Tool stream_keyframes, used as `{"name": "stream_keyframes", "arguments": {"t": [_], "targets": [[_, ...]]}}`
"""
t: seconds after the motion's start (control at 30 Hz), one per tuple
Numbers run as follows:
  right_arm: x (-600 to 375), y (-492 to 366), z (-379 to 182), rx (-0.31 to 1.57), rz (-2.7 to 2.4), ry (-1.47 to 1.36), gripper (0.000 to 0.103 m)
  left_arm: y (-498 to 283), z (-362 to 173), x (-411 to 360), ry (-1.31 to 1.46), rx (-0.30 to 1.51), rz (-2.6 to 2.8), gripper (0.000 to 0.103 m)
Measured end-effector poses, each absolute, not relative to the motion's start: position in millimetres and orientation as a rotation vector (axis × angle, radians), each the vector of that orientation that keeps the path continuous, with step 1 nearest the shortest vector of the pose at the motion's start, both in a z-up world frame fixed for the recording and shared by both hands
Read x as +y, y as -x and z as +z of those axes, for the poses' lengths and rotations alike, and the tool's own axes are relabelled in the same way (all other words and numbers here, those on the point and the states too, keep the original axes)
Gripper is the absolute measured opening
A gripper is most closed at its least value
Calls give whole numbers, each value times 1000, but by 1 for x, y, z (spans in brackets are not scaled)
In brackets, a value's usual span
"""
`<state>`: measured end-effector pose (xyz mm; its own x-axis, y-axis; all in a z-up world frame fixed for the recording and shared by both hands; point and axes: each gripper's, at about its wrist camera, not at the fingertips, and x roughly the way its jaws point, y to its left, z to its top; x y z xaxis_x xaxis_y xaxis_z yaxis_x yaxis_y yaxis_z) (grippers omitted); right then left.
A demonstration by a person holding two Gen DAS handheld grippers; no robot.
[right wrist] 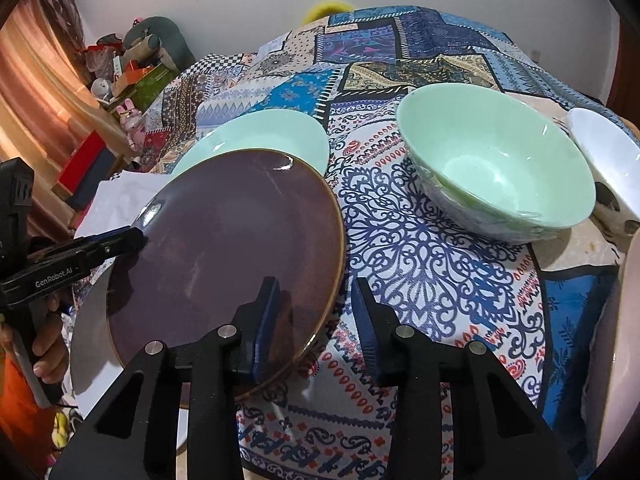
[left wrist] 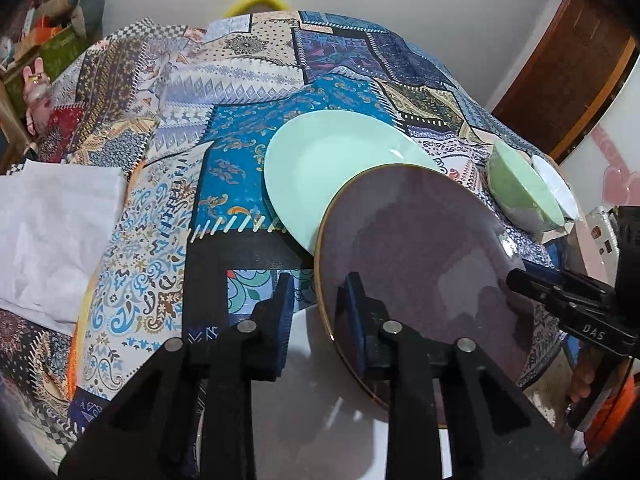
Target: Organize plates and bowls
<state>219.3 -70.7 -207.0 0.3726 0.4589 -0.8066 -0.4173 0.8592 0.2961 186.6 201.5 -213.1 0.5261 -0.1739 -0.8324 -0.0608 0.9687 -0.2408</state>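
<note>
A dark purple plate with a gold rim lies over a white plate and overlaps a mint green plate. My left gripper is open, its jaws either side of the purple plate's near-left rim. My right gripper is open too, its jaws astride the same plate's right rim. The mint plate shows behind. A mint green bowl and a white bowl stand to the right. Each gripper shows in the other's view, the right and the left.
The table wears a patterned patchwork cloth. A white folded cloth lies at the left. A pale pink plate edge shows at far right. Boxes and toys stand beyond the table's left side.
</note>
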Motion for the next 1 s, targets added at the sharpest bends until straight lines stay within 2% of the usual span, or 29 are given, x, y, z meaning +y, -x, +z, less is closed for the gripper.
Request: {"name": "stream_keyframes", "arguments": {"t": [0.3,1.0], "targets": [[-67,-223,-211,1066,578,-41,30,-196,-218,198,284,1065,-126,23],[-77,-212,-195,1020,580,-70,27,-175,-205,185,256,1023,-95,24]]}}
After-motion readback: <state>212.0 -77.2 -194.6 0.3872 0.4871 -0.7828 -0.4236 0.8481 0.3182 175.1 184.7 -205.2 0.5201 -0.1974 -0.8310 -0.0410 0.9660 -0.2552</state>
